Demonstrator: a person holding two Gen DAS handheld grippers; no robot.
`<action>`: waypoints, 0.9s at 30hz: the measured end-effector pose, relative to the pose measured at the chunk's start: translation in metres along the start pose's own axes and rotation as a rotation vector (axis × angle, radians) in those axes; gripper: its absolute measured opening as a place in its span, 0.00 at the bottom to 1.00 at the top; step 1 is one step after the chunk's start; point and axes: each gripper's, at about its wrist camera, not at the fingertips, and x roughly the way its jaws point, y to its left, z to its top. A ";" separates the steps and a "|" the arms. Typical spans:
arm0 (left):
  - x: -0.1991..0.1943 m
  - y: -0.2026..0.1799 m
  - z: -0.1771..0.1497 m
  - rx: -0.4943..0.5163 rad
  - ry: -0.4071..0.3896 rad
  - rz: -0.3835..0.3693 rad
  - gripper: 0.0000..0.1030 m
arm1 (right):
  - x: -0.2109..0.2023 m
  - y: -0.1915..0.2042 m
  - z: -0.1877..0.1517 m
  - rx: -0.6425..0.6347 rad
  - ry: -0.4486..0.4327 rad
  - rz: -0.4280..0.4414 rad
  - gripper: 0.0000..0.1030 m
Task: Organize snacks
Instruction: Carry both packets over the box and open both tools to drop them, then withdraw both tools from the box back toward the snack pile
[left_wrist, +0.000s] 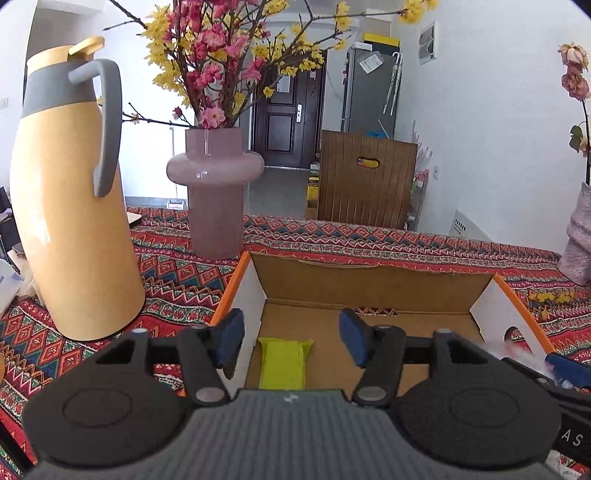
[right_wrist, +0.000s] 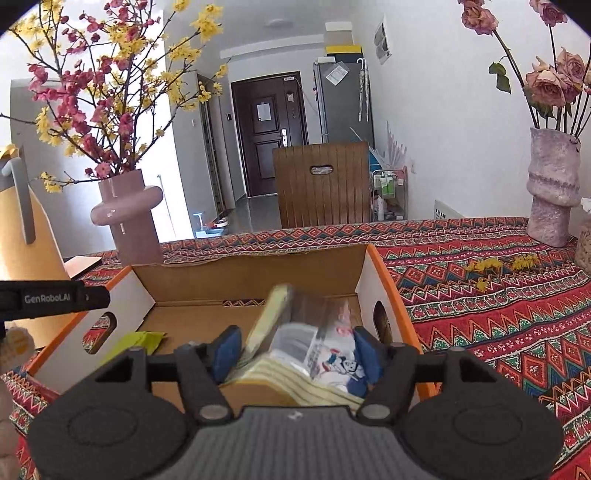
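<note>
An open cardboard box (left_wrist: 369, 284) with orange edges stands on the patterned cloth. My left gripper (left_wrist: 291, 339) hangs open over its left part, and a flat green snack packet (left_wrist: 282, 363) lies on the box floor just below its fingers, untouched. My right gripper (right_wrist: 295, 354) is over the right part of the box (right_wrist: 255, 269), jaws apart. A clear-wrapped snack packet (right_wrist: 303, 332) with yellow stripes and a cartoon print sits between its pads, blurred and loose. The green packet (right_wrist: 136, 341) shows at the left in the right wrist view.
A tall yellow thermos jug (left_wrist: 70, 221) and a pink vase (left_wrist: 216, 192) of blossom branches stand left of the box. Another vase (right_wrist: 552, 192) with dried roses is at the far right. A wooden chair back (right_wrist: 325, 184) rises behind the table. Yellow petals (right_wrist: 491, 266) lie on the tablecloth (right_wrist: 498, 325).
</note>
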 end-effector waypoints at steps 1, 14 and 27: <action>-0.003 0.000 0.000 -0.003 -0.016 0.002 0.78 | -0.002 0.000 0.000 0.003 -0.010 0.007 0.73; -0.020 -0.003 0.006 -0.013 -0.059 0.007 1.00 | -0.020 -0.010 0.006 0.053 -0.085 0.012 1.00; -0.067 -0.005 0.023 -0.005 -0.074 -0.003 1.00 | -0.066 -0.010 0.021 0.049 -0.173 0.026 1.00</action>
